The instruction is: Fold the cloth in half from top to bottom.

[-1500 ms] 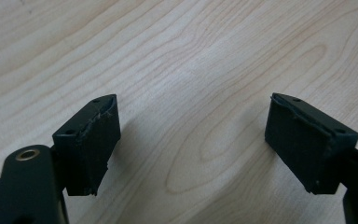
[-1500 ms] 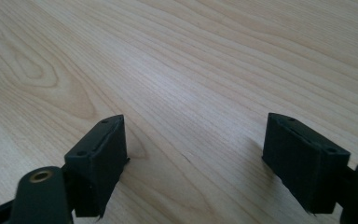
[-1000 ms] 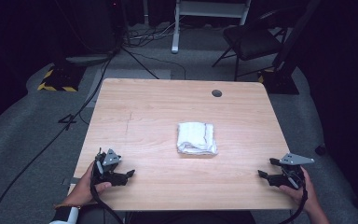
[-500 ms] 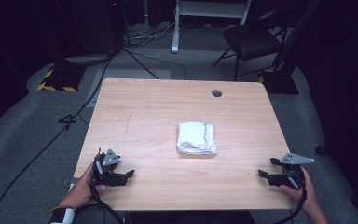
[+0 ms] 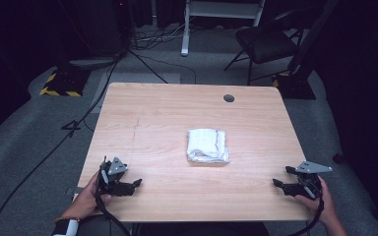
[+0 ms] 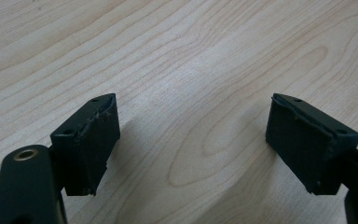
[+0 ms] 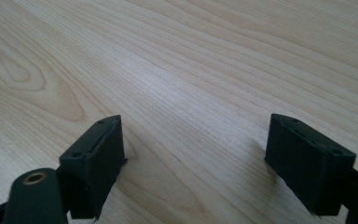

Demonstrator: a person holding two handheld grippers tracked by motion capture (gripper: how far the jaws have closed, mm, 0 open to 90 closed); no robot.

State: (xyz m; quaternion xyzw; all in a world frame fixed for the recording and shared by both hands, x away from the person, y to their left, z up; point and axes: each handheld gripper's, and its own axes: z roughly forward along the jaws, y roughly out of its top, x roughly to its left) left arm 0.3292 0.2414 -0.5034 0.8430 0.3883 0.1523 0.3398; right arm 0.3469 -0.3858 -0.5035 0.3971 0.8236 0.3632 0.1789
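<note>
Careful: both your left tool (image 5: 134, 183) and right tool (image 5: 278, 176) sit agape, empty; snatching the folded cloth (image 5: 207, 145) at 12 o'clock may unfold it.

No text, label, brand, number or sign can be read anywhere in these views.

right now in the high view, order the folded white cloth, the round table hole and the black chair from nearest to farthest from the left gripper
From the left gripper, at the table's near left:
1. Folded white cloth, table middle.
2. Round table hole, far edge, right of centre.
3. Black chair, on the floor beyond the table.
</note>
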